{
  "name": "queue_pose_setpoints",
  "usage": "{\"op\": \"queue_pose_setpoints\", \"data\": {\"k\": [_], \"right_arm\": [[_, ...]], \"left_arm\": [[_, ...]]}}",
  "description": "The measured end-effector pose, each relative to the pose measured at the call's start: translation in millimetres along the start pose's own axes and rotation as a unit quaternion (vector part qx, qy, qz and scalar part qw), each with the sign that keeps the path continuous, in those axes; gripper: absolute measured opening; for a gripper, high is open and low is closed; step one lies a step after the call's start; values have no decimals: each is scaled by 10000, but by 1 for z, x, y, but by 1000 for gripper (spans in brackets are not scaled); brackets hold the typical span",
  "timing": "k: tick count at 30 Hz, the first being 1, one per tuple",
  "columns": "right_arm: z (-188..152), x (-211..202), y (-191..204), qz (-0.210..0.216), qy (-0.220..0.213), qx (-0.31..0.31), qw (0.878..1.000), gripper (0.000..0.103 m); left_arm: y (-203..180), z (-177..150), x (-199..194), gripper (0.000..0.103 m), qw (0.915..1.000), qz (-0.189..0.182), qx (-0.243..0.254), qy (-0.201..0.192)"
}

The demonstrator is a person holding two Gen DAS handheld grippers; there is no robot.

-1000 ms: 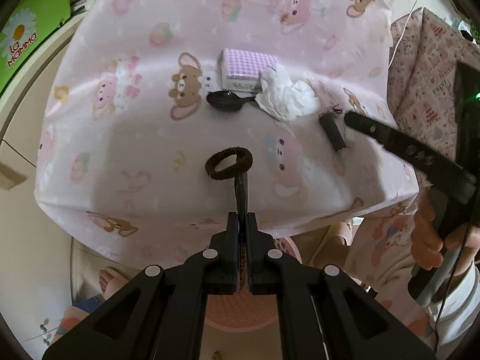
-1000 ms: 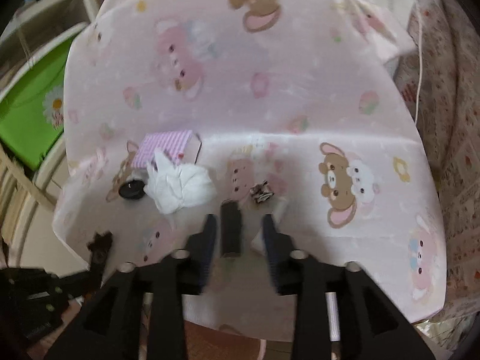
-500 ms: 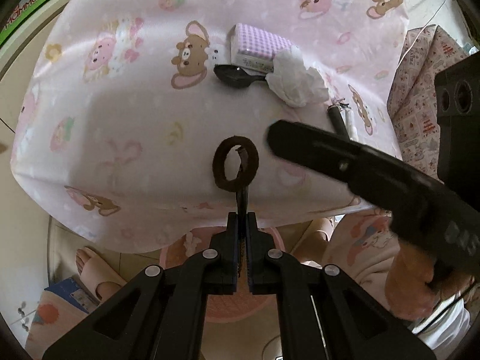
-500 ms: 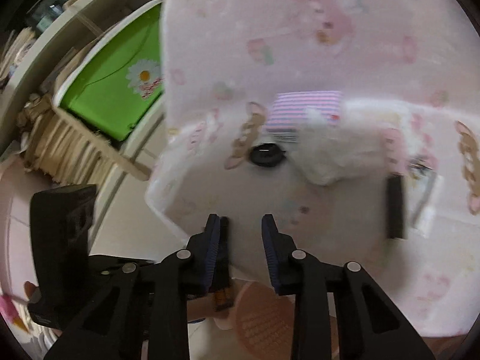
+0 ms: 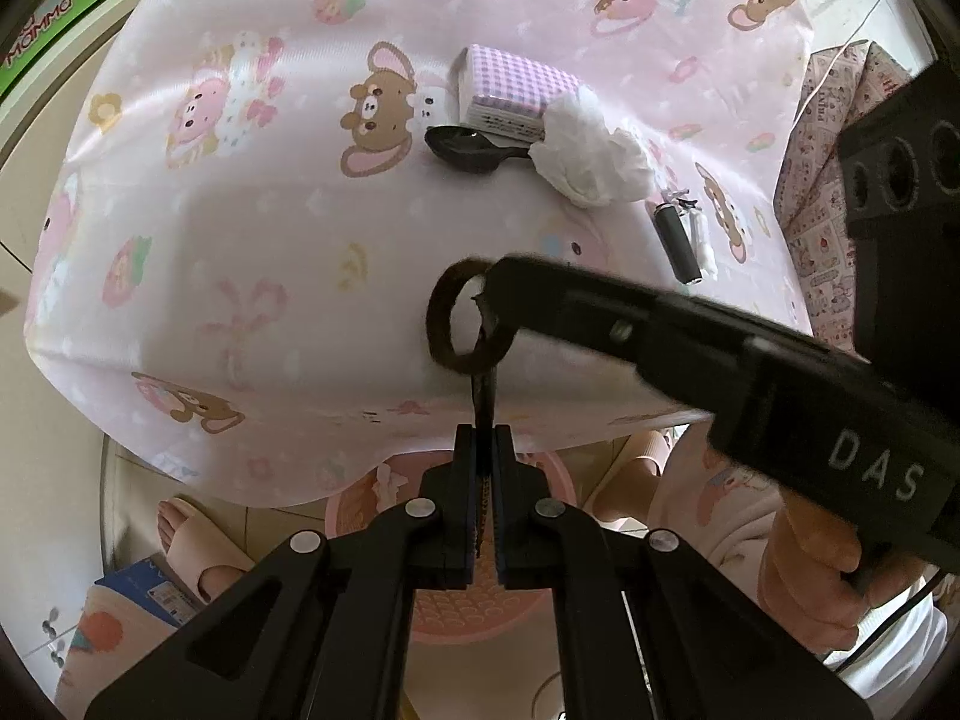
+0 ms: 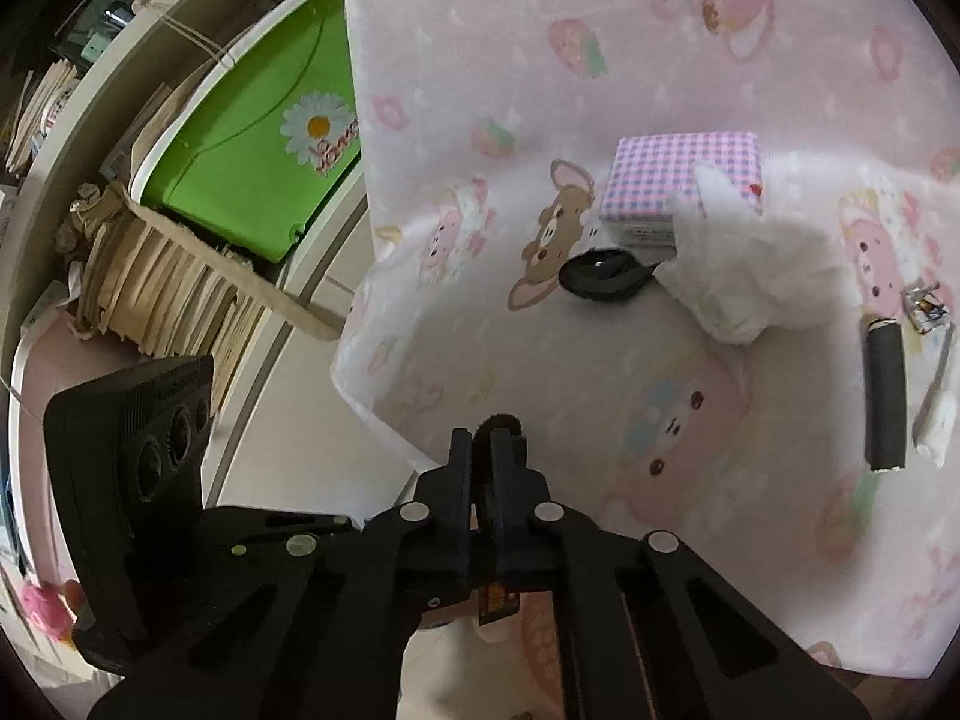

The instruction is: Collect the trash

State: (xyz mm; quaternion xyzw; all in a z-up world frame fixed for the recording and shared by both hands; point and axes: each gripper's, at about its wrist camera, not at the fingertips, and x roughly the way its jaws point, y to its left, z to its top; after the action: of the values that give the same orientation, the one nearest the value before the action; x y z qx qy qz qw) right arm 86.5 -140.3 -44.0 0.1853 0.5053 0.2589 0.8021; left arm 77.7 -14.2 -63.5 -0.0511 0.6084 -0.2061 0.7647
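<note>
Left wrist view: mid-frame, left gripper (image 5: 485, 450) and right gripper (image 5: 498, 300) both clamp the brown hair tie (image 5: 462, 324), jaws narrow.

spoon (image 5: 465, 145) between box (image 5: 510, 97) and tissue (image 5: 591, 153)

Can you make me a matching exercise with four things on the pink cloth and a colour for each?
Things:
1. crumpled tissue
2. spoon
3. checked box
4. hair tie

Colours:
A. brown
B. white
C. purple and white
D. black

Pairs: 1-B, 2-D, 3-C, 4-A
</note>
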Motion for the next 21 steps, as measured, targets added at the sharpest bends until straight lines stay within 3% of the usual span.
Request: {"op": "queue_pose_setpoints", "data": {"k": [8,12,16,21], "right_arm": [[8,-30,-13,-276,-543,262,9978,5],[8,-54,-14,-401,-764,57,9963,5],[-3,-68,-7,-612,-664,-332,9954,5],[-32,-69,3,-647,-150,-881,9939,5]], "left_arm": [[-4,-6,0,3,10000,48,58,55],[-7,-12,-5,3,9999,55,101,44],[-10,-24,-7,3,9994,295,143,106],[-18,-45,3,3,9984,388,215,360]]}}
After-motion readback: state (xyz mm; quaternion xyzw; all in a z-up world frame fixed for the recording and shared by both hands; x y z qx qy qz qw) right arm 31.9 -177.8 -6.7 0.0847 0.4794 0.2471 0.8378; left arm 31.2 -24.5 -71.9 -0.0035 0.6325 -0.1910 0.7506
